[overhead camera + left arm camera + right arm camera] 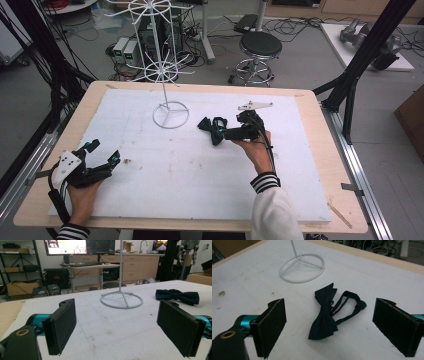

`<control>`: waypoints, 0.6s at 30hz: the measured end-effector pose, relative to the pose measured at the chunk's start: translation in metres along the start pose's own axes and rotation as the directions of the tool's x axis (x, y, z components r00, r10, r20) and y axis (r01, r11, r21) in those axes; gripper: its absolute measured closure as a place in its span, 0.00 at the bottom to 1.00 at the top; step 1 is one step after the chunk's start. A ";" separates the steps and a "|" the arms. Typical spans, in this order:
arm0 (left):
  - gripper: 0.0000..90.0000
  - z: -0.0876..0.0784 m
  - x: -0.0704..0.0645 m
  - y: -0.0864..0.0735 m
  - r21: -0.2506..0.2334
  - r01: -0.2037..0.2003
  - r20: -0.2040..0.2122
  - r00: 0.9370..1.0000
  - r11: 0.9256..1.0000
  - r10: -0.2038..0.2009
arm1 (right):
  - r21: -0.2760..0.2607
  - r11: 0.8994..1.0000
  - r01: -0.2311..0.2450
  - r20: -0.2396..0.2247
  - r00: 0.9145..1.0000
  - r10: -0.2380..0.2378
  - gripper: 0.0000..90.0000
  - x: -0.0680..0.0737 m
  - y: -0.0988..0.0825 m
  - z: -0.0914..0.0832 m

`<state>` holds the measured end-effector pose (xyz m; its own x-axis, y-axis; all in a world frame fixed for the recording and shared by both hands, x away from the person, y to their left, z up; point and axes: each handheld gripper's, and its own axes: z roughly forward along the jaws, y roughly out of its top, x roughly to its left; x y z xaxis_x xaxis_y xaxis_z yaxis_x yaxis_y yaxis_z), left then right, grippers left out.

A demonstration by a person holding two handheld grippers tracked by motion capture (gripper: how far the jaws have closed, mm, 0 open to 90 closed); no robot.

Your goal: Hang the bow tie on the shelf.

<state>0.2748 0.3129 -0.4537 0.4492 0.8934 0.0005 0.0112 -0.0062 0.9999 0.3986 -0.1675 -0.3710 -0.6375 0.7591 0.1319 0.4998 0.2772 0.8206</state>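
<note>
The right gripper (329,327) has its jaws spread wide, hovering just over a dark navy fabric bow tie (324,312) with its strap, lying flat on the white foam board (200,170); the left gripper (102,152) rests near the board's left edge, jaws likewise spread, empty; beyond the tie stands a white wire rack's ring base (171,114).
</note>
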 end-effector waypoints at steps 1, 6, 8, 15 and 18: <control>0.18 0.000 0.000 0.000 0.000 0.000 0.000 1.000 1.000 0.000 | 0.006 1.000 0.006 -0.005 1.000 -0.006 0.12 0.001 0.001 0.003; 0.18 0.000 0.000 0.000 -0.002 0.001 0.000 1.000 1.000 -0.001 | 0.033 0.999 0.020 -0.027 0.999 -0.019 0.12 0.002 0.003 0.014; 0.18 0.000 0.000 0.000 -0.003 0.003 -0.001 1.000 1.000 -0.003 | 0.045 0.999 0.020 -0.038 0.999 -0.019 0.12 0.002 0.002 0.018; 0.18 0.000 0.000 0.000 -0.002 0.005 0.001 1.000 1.000 -0.005 | 0.109 0.994 0.020 -0.027 0.999 -0.017 0.17 0.000 -0.001 0.029; 0.18 0.000 0.000 0.000 0.000 0.002 0.001 1.000 1.000 -0.002 | 0.146 0.989 0.019 -0.019 1.000 -0.016 0.21 -0.001 -0.003 0.031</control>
<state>0.2750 0.3131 -0.4538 0.4499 0.8931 -0.0020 0.0121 -0.0039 0.9999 0.4161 -0.1510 -0.3915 -0.6568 0.7430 0.1292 0.5681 0.3747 0.7327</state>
